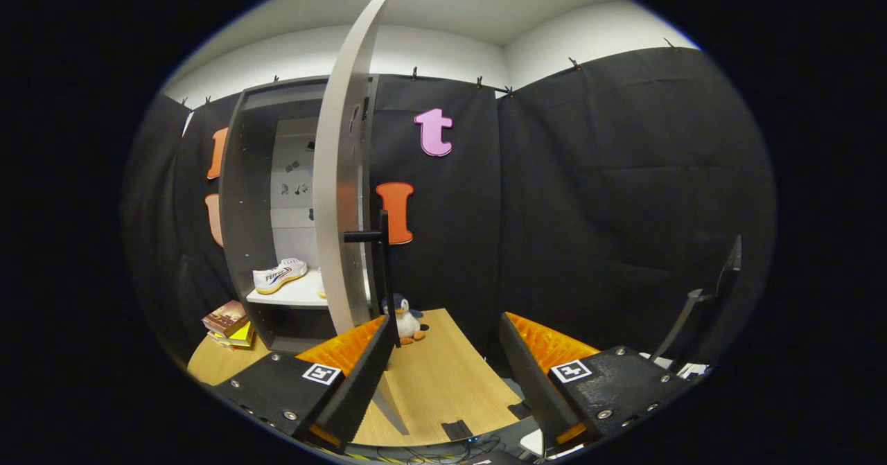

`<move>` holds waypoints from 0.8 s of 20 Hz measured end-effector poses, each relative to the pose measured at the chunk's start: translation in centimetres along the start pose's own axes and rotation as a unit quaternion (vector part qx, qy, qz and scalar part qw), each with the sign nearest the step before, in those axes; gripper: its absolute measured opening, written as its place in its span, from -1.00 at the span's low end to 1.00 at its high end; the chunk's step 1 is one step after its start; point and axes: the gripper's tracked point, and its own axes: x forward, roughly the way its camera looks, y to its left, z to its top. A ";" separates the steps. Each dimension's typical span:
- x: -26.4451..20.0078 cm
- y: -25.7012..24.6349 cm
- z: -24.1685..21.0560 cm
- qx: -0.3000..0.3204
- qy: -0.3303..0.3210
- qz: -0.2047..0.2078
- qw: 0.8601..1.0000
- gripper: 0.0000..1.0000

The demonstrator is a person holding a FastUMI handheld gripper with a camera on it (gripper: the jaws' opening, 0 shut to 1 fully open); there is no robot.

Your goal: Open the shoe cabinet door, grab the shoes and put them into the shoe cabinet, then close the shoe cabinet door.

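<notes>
The grey shoe cabinet (242, 195) stands on the wooden table, its door (343, 174) swung out edge-on toward me. A dark bar handle (382, 271) sticks out of the door just above my left finger. A white shoe (279, 275) with coloured stripes lies on the cabinet's white shelf (294, 297); a second shoe peeks from behind the door edge. My gripper (443, 354) is open, nothing between its fingers. The left finger (367, 371) sits right beside the door's lower edge; whether it touches the door is unclear.
A small penguin plush (405, 319) sits on the wooden table (443, 389) just past the door. Stacked books (229, 323) lie left of the cabinet. A dark stand (700, 305) rises beyond the right finger. Cables lie below the table's near edge.
</notes>
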 end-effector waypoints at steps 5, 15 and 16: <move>1.4 1.9 -0.3 -0.005 0.005 0.046 0.999 0.85; -1.3 10.4 -0.1 0.025 0.008 0.165 0.986 0.73; -1.4 11.1 -0.1 0.025 0.006 0.169 0.985 0.73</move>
